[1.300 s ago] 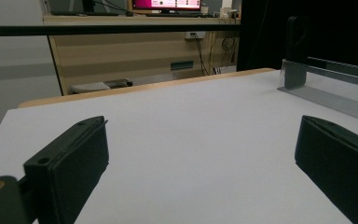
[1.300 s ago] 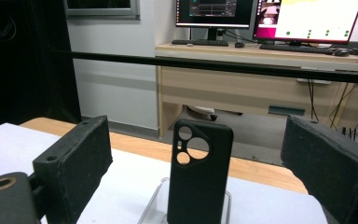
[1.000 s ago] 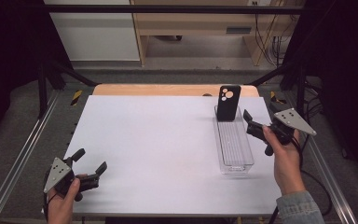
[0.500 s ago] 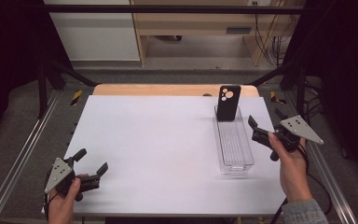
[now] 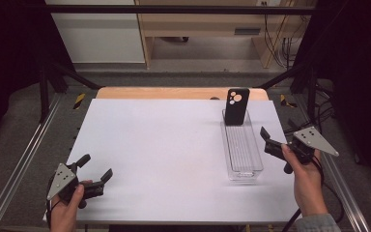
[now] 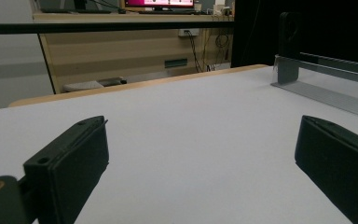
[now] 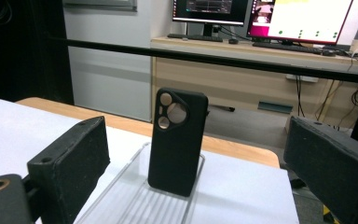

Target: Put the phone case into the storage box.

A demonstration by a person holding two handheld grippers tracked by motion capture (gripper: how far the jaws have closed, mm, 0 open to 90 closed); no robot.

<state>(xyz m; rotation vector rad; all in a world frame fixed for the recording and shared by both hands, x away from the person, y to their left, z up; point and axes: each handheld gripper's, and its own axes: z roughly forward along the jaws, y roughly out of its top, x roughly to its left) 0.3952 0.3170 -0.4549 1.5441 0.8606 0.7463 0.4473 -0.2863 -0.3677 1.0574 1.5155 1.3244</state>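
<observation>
A black phone case [image 5: 236,106] with three round camera cutouts stands upright at the far, twelve o'clock end of a long clear ribbed tray [image 5: 242,150], leaning against its end wall.

The right gripper [image 7: 193,154] has its black fingers [image 7: 70,161] spread wide, one at each lower corner. Between them a black phone [image 7: 176,140] stands upright at the far end of a clear tray [image 7: 126,200] on the white worktop [image 7: 242,186], camera side facing the gripper. Behind, monitors [image 7: 303,18] glow on a wooden desk [image 7: 242,79].
</observation>
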